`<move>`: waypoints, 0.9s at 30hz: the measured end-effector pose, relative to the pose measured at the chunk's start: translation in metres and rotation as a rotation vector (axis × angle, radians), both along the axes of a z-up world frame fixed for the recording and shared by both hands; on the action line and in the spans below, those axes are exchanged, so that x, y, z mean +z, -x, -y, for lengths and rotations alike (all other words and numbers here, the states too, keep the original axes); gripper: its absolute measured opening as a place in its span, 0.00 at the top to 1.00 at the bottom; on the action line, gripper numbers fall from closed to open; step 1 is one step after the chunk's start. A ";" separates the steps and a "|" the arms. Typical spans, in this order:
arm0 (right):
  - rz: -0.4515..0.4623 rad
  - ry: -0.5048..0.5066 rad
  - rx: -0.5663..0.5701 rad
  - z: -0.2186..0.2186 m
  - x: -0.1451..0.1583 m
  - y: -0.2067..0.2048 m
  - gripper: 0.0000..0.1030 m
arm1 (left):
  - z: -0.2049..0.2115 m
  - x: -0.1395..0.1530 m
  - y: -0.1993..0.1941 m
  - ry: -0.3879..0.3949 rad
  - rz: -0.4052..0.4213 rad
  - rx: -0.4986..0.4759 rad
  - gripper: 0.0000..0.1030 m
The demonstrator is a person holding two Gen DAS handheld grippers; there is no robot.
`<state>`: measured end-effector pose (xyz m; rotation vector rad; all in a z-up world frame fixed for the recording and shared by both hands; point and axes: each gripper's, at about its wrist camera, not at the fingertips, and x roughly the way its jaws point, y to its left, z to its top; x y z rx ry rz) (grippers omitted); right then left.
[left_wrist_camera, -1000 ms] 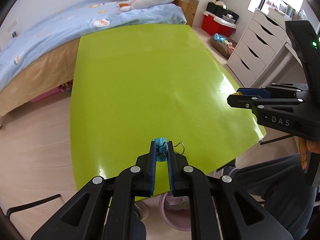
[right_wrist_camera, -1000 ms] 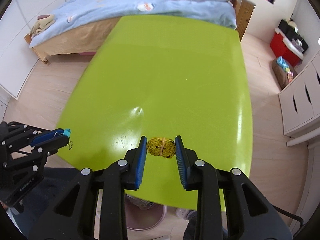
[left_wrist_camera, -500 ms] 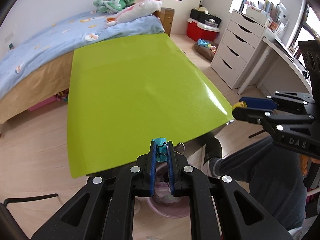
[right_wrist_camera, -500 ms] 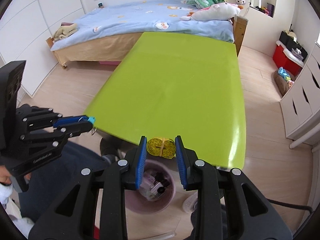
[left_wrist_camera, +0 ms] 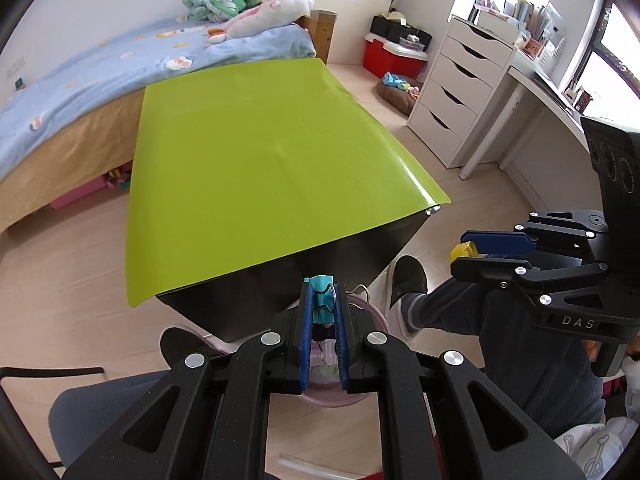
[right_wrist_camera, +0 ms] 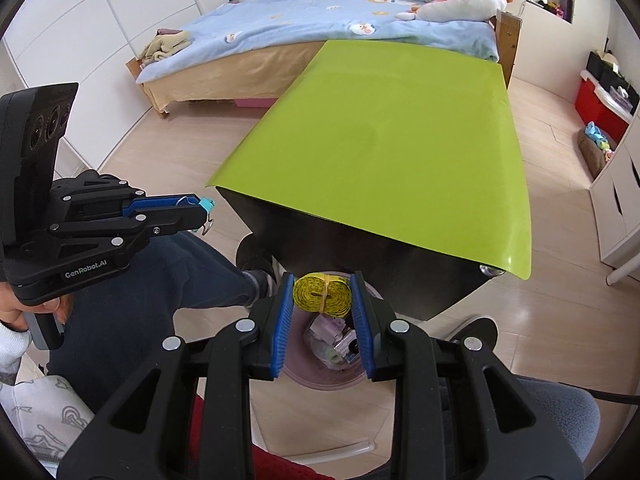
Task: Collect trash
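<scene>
Two light bits: left claw [left_wrist_camera: 323,307] pinches a hard teal clip [left_wrist_camera: 322,289]; right claw [right_wrist_camera: 322,294] squeezes a soft yellow tape roll [right_wrist_camera: 322,294] by its sides, over the near bin [right_wrist_camera: 320,376].

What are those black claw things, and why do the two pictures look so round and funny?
They are grabbers a person holds, one in each hand. Each carries a little round-eyed camera looking along its two fingers, so you get one picture per hand. The left gripper pinches a small teal binder clip. The right gripper holds a rolled yellow tape measure. Both hang above a pink trash bin that already has rubbish inside, on the floor by the green table. I see nothing lying on the tabletop.
</scene>
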<state>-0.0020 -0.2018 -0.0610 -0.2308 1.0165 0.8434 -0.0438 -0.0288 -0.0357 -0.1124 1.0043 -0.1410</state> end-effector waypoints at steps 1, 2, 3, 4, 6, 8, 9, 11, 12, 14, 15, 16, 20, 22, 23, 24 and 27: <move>-0.005 0.001 0.005 -0.001 -0.001 0.000 0.71 | 0.000 0.000 0.000 0.001 0.000 -0.001 0.90; -0.006 0.002 0.006 -0.001 -0.002 0.000 0.68 | 0.000 0.001 0.000 0.002 0.000 -0.003 0.90; -0.003 0.006 0.002 -0.002 -0.003 -0.001 0.45 | 0.000 0.001 -0.001 0.003 0.002 -0.004 0.90; 0.002 0.006 -0.004 -0.002 -0.003 -0.001 0.32 | 0.001 0.001 0.000 0.004 0.003 -0.004 0.90; 0.006 -0.008 -0.021 0.001 -0.001 -0.003 0.15 | 0.001 0.002 0.000 0.010 0.005 -0.007 0.90; 0.008 0.004 -0.040 0.003 -0.001 -0.006 0.11 | 0.003 0.001 0.000 0.009 0.005 -0.015 0.90; 0.010 0.006 -0.049 0.004 -0.001 -0.008 0.10 | 0.004 0.001 -0.001 0.010 0.003 -0.021 0.90; 0.020 0.005 -0.076 0.009 0.001 -0.010 0.08 | 0.007 0.000 -0.001 0.011 0.000 -0.029 0.90; 0.027 0.007 -0.088 0.011 0.003 -0.011 0.07 | 0.009 0.000 -0.001 0.013 -0.001 -0.035 0.90; 0.035 0.002 -0.108 0.016 0.005 -0.012 0.06 | 0.010 -0.001 -0.002 0.015 -0.004 -0.044 0.90; 0.036 0.003 -0.116 0.018 0.006 -0.013 0.06 | 0.012 -0.002 -0.002 0.016 -0.005 -0.048 0.90; 0.041 0.006 -0.125 0.019 0.007 -0.014 0.05 | 0.014 -0.002 -0.002 0.018 -0.007 -0.054 0.90; 0.042 -0.002 -0.147 0.025 0.010 -0.017 0.05 | 0.020 -0.002 -0.004 0.024 -0.011 -0.084 0.90; 0.041 -0.008 -0.156 0.029 0.011 -0.018 0.05 | 0.023 -0.003 -0.005 0.025 -0.016 -0.086 0.86; 0.040 -0.011 -0.161 0.031 0.012 -0.019 0.05 | 0.023 -0.004 -0.006 0.030 -0.018 -0.089 0.85; 0.039 -0.014 -0.165 0.032 0.012 -0.019 0.05 | 0.024 -0.005 -0.007 0.031 -0.023 -0.089 0.72; 0.040 -0.016 -0.179 0.035 0.012 -0.020 0.05 | 0.025 -0.005 -0.008 0.039 -0.009 -0.077 0.30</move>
